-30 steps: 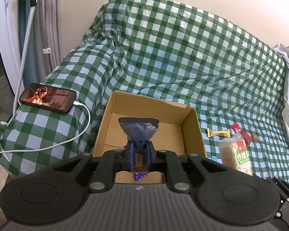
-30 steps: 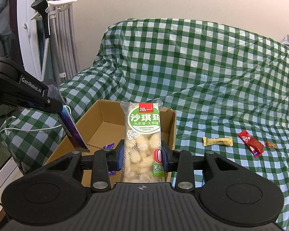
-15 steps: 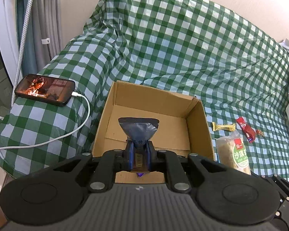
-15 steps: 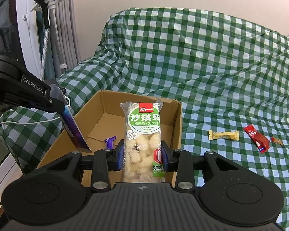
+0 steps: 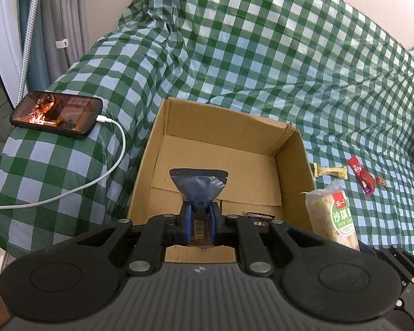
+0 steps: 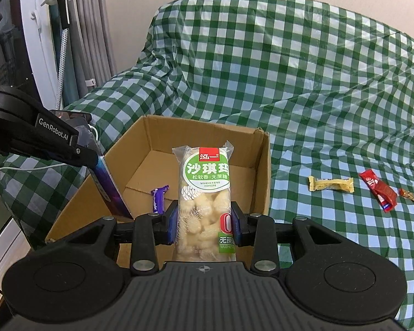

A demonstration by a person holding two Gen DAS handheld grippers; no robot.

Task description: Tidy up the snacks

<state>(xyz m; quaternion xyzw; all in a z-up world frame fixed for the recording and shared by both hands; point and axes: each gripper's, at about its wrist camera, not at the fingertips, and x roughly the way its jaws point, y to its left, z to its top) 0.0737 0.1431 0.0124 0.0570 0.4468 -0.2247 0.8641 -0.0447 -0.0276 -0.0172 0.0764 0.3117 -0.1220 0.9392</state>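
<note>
1. Fingers of the left gripper (image 5: 199, 224) are clamped on a dark blue pouch (image 5: 198, 184), held upright above the near part of the cardboard box (image 5: 226, 127).
2. Fingers of the right gripper (image 6: 204, 227) pinch the lower half of a clear pastry pack (image 6: 204, 193), its long axis running straight ahead along the fingers, over the box's near right corner.
3. A small purple candy (image 6: 158, 198) already lies on the box floor.
4. Both packs sit over the opening, so the drop looks straight down; the left one is more central and probably goes first.
5. A yellow bar (image 6: 331, 184), a red packet (image 6: 378, 191) and a tiny brown sweet (image 6: 407, 194) lie on the checked cloth (image 6: 317, 82), right of the box, nearer the right gripper.
</note>
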